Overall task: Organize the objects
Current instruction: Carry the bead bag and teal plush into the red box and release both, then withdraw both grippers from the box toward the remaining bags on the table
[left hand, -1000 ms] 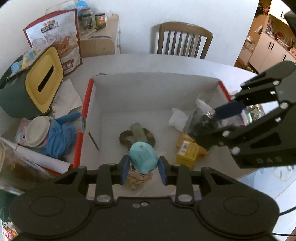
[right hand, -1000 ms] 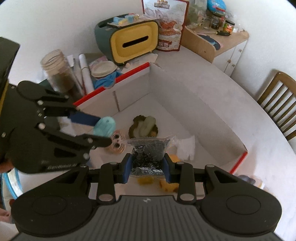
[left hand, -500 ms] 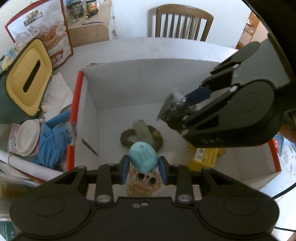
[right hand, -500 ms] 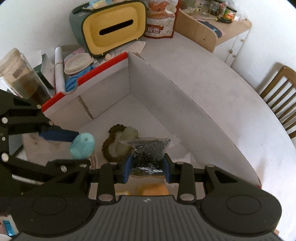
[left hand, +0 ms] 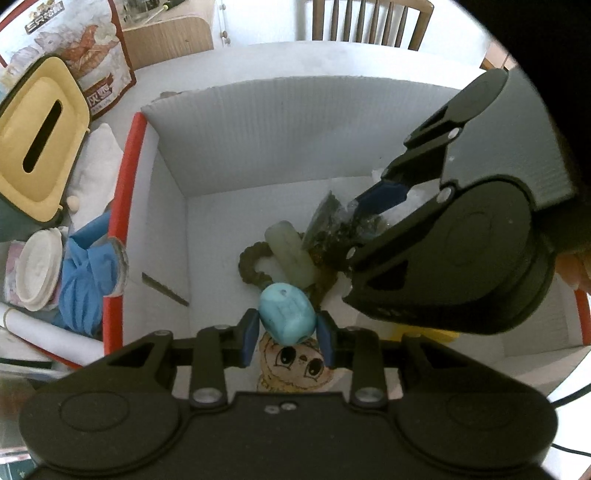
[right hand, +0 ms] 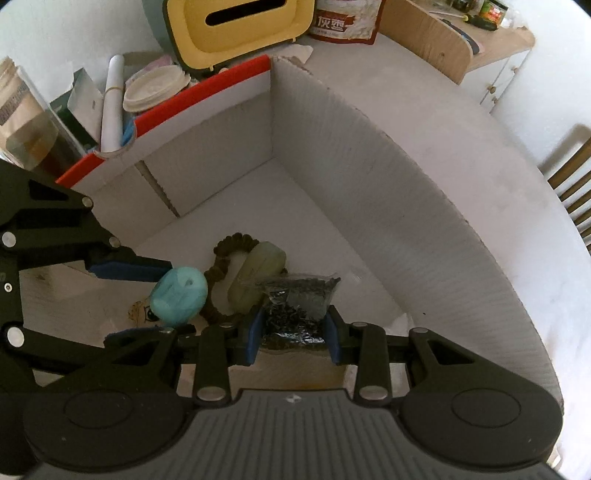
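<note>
My left gripper [left hand: 287,334] is shut on a turquoise bead-like block [left hand: 287,313] and holds it inside the white cardboard box [left hand: 258,122]. The block also shows in the right wrist view [right hand: 179,297]. My right gripper [right hand: 293,338] is shut on a clear bag of dark bits [right hand: 295,314], held low over the box floor; the bag also shows in the left wrist view [left hand: 328,225]. On the floor below lie a pale green bar [right hand: 256,275], a brown braided ring [right hand: 221,254] and a cartoon face sticker [left hand: 295,363].
A yellow and green tissue box [left hand: 37,140], a snack bag [left hand: 74,55], a blue glove [left hand: 83,273], stacked white lids [left hand: 35,269] and a paper roll [right hand: 112,107] crowd the table left of the box. A wooden chair [left hand: 369,18] stands behind.
Both grippers have moved lower and further into the box with their loads. The right gripper's bag has come down close to the green bar and the ring.
</note>
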